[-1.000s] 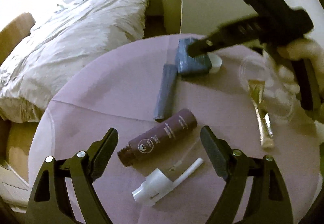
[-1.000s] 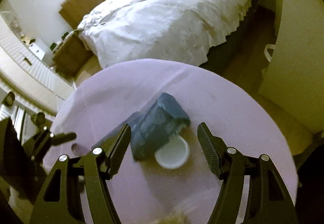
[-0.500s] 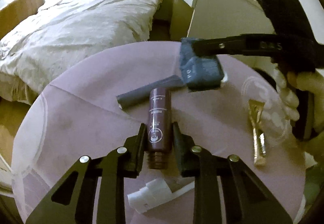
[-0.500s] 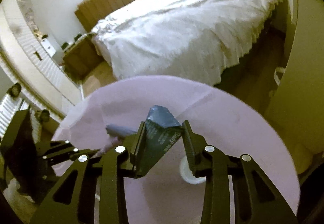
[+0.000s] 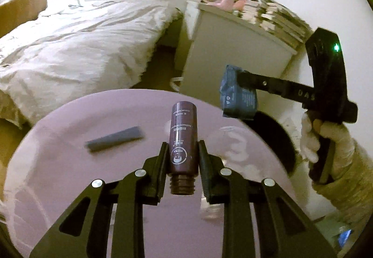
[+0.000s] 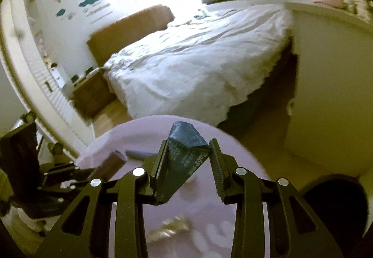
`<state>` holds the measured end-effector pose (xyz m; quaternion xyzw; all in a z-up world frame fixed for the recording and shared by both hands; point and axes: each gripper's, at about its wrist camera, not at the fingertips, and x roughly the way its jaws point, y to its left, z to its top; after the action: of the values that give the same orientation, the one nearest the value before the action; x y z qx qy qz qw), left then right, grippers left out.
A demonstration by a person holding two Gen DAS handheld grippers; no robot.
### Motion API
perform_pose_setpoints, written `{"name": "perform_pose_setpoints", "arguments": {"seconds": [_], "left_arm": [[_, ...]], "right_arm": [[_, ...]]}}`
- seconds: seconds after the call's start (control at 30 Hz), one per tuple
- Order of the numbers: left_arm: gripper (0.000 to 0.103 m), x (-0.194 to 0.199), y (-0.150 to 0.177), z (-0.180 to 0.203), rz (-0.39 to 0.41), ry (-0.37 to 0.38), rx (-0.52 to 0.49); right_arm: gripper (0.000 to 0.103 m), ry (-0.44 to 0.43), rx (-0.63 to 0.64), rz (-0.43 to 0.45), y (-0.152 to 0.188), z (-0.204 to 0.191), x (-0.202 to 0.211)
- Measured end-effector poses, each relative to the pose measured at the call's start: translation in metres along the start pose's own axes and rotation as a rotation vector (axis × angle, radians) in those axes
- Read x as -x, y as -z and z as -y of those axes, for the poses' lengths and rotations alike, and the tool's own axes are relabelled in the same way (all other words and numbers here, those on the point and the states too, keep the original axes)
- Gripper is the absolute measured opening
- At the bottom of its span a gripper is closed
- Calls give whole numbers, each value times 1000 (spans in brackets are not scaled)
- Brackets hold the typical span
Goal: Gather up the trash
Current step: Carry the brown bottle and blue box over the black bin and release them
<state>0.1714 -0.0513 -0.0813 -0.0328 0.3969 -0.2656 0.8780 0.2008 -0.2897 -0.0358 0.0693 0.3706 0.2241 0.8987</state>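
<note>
My left claw (image 5: pixel 183 160) is clamped on the dark bottle (image 5: pixel 183 135) near its open threaded neck, lifted above the round bench (image 5: pixel 58 164). It looks stiff, light and smooth, so it may slip; gripping mid-body would be safer. My right claw (image 6: pixel 187 164) pinches the blue wrapper (image 6: pixel 184 160), soft and crumpled, held above the bench. A grey stick (image 5: pixel 114 139) lies on the bench

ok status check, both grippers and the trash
Left gripper shut on brown bottle. Right gripper shut on blue wrapper. Grey tube remains on table.
</note>
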Motion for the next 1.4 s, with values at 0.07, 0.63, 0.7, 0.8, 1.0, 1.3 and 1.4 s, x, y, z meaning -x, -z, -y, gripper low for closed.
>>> {"name": "perform_pose_setpoints", "arguments": {"seconds": [0.07,0.63,0.7,0.8,1.0,1.3,1.4], "left_arm": [[25,-8,-4,21,-8,19,-18],[25,-100,-26,177,-79,153,-175],[25,-106,-26,189,-80,147,-196],[25,-114,-25,202,-82,142,-214],[25,-122,-20,230,-74,128,-263],[25,-132,-19,249,-72,126,-301],[25,-135,-18,250,-77,130,-303]], "right_arm": [[36,33,-9,13,5,17,20],[36,224,-276,29,75,174,121],[36,237,-296,31,82,184,125],[36,253,-328,28,95,200,128],[36,281,-386,24,111,221,128],[36,312,-427,19,115,230,123],[36,319,-438,18,118,233,123]]}}
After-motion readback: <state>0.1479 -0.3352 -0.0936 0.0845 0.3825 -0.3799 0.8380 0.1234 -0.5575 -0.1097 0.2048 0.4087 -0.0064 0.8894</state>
